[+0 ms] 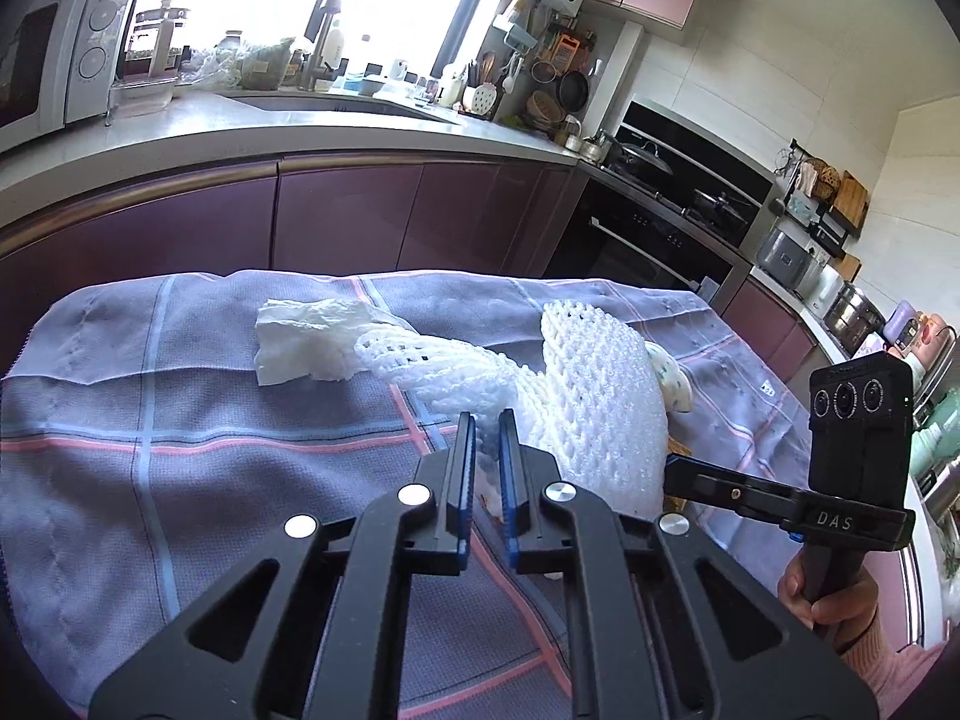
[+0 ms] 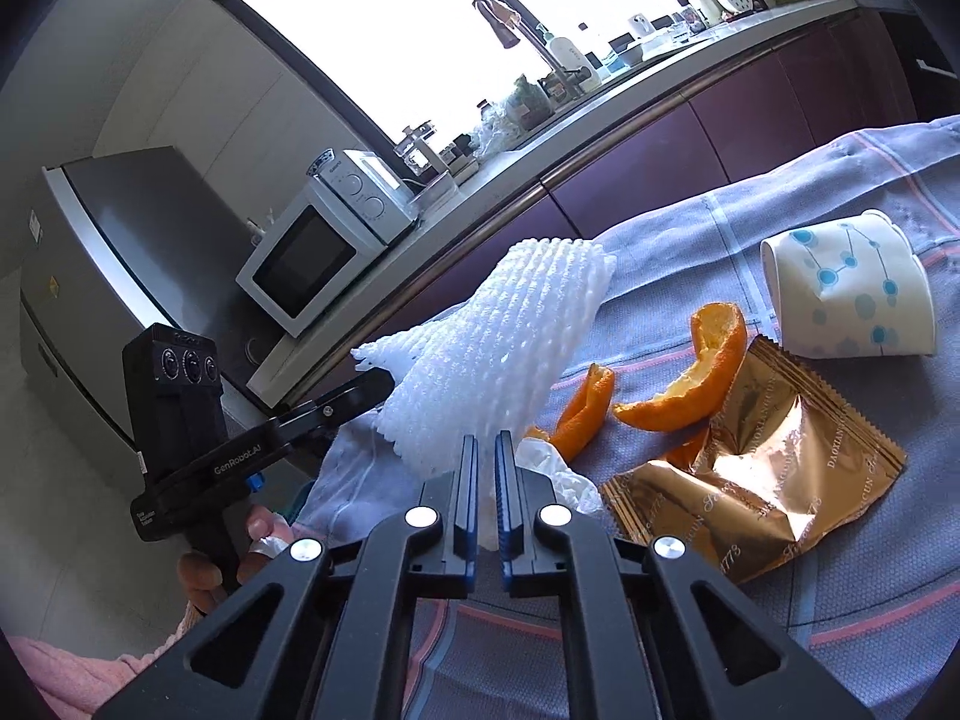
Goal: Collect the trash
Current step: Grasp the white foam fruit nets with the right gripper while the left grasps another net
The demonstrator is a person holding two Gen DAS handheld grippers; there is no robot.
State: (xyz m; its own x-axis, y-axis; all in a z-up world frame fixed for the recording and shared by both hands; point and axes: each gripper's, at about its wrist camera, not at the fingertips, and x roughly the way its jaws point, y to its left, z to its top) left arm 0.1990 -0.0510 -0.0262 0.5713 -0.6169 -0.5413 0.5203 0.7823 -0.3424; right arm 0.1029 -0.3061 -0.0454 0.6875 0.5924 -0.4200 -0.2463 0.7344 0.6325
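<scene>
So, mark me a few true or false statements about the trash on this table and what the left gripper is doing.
1. The paper cup stands upright. False: it lies on its side.
2. Orange peel lies beside the gold wrapper. True.
3. The left gripper is wide open. False: it is shut on the foam net.
4. A crumpled tissue lies on the checked cloth. True.
</scene>
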